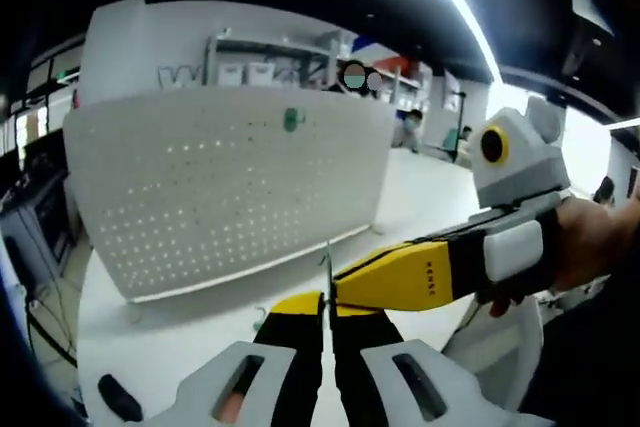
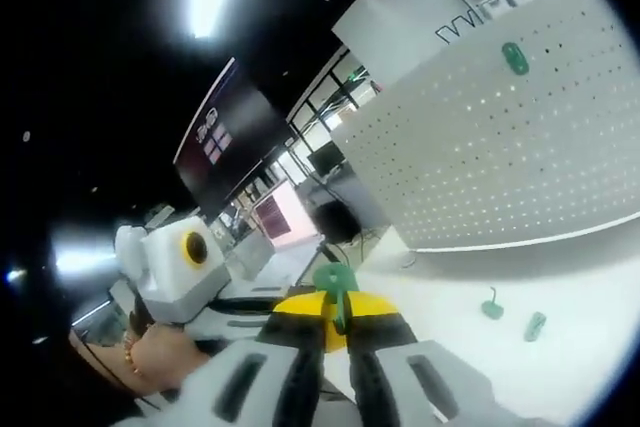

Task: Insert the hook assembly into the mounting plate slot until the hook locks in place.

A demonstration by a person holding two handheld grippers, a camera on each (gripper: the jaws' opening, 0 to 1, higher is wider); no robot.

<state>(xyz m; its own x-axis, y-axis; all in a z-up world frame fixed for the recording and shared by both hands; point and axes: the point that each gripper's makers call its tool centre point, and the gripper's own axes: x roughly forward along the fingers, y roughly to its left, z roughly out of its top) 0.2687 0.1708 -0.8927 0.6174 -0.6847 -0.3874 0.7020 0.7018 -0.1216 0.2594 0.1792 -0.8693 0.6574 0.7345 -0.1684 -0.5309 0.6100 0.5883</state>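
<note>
My left gripper (image 1: 327, 299) is shut on a thin metal hook (image 1: 327, 262) that stands up between its yellow-and-black fingers. My right gripper (image 1: 345, 282) reaches in from the right and its yellow tip meets the left one. In the right gripper view, my right gripper (image 2: 335, 314) is shut on a small green mounting plate (image 2: 335, 280), and a dark hook stem runs down its front. The left gripper's white body (image 2: 175, 257) sits close on the left, held by a hand (image 2: 150, 357).
A white pegboard (image 1: 220, 187) stands upright on the white table (image 1: 420, 187), with one green plate (image 1: 291, 119) fixed near its top. Two more green pieces (image 2: 491, 307) (image 2: 535, 325) lie on the table before the board. A black object (image 1: 118, 397) lies at the near left.
</note>
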